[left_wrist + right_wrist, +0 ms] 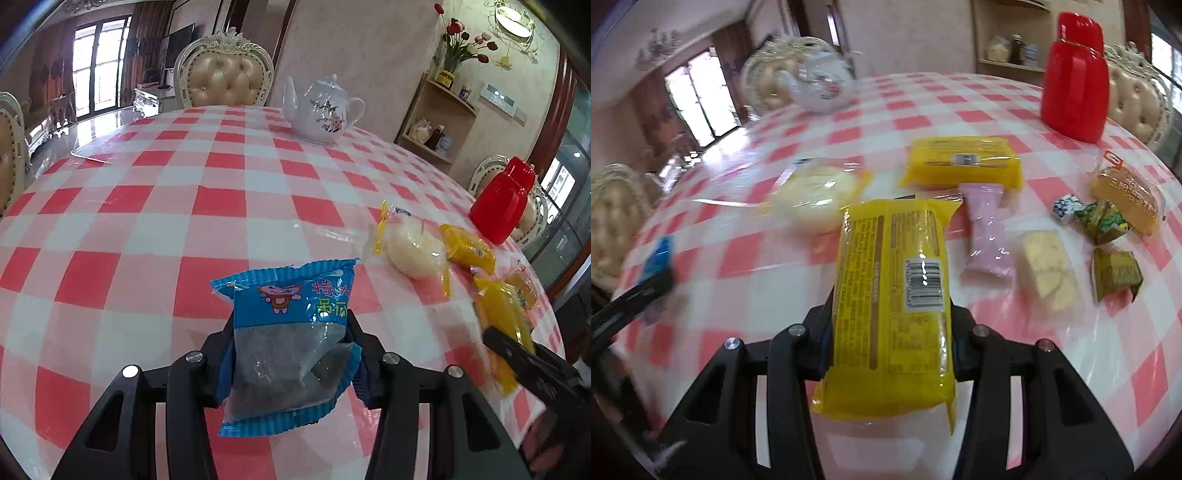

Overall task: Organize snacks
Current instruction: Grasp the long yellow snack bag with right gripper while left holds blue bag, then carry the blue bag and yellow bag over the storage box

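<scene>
Two hand-held grippers over a table [155, 206] with a red-and-white checked cloth, each carrying one snack. The left gripper [291, 328] pinches a blue packet [291, 325] across its width, the packet's long axis running forward along the fingers, above a bare stretch of cloth. The right gripper [890, 306] likewise clamps a yellow packet [892, 295], barcode side up, long axis pointing away toward the remaining snacks. These lie ahead and to the right of the right gripper: a second yellow packet [962, 160], a pink sachet [988, 232], a pale biscuit pack [1049, 269]. A white cake [413, 247] lies between the two tools. The right hand is judged nearer to this cluster; the left stands well apart.
</scene>
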The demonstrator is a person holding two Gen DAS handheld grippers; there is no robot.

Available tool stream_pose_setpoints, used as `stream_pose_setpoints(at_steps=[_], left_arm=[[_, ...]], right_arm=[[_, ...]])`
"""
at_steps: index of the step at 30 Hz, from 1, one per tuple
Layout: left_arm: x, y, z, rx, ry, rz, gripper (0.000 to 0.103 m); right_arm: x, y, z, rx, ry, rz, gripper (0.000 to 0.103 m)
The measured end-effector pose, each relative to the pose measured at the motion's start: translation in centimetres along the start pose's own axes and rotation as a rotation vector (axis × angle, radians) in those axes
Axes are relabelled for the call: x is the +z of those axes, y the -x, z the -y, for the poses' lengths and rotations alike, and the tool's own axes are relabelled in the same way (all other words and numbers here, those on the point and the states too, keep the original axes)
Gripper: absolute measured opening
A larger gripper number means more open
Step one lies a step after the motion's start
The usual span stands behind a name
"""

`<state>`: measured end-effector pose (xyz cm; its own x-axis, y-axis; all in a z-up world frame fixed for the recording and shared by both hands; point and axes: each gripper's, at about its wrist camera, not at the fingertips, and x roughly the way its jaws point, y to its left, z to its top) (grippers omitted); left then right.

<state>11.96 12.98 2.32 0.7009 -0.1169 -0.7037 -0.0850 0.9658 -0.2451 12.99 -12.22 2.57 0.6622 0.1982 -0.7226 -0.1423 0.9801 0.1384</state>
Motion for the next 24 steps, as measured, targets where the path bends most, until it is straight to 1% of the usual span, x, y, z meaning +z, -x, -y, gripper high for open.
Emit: stream_pose_setpoints(at_steps=[5,7,12,14,18,20,24], left_arm=[[-0.9,1.2,0.6,0.037,-0.020,0.015,0.051],[-1.8,2.0,0.9,0.037,-0.022,0.020,0.051],[-3.9,3.7,1.7,0.067,-0.052,0.031,0.051],[-4.8,4.6,1.8,0.096,-0.056,0.044,0.051],[-6.3,7.0,1.4,0.124,-0.040,0.069,0.051],[-7.3,8.4,1.0,0.154,-0.038,0.087,0.051],[-9.3,10.9,-0.2,0.177,-0.014,0.094,0.051]], right_arm=[[-2.0,1.7,-1.6,0.040,0.027,-0.007,0.050],[-2.5,2.1,-2.2,0.050,0.044,-0.010,0.050],[-3.7,3.7,-4.3,0.087,0.088,0.000,0.050],[-4.4,4.3,-5.0,0.093,0.108,0.001,0.050],[-5.8,5.3,-6.1,0.108,0.139,0.005,0.050],[-6.3,6.0,-6.5,0.124,0.143,0.011,0.050],[-7.4,7.3,-7.6,0.165,0.158,0.017,0.050]])
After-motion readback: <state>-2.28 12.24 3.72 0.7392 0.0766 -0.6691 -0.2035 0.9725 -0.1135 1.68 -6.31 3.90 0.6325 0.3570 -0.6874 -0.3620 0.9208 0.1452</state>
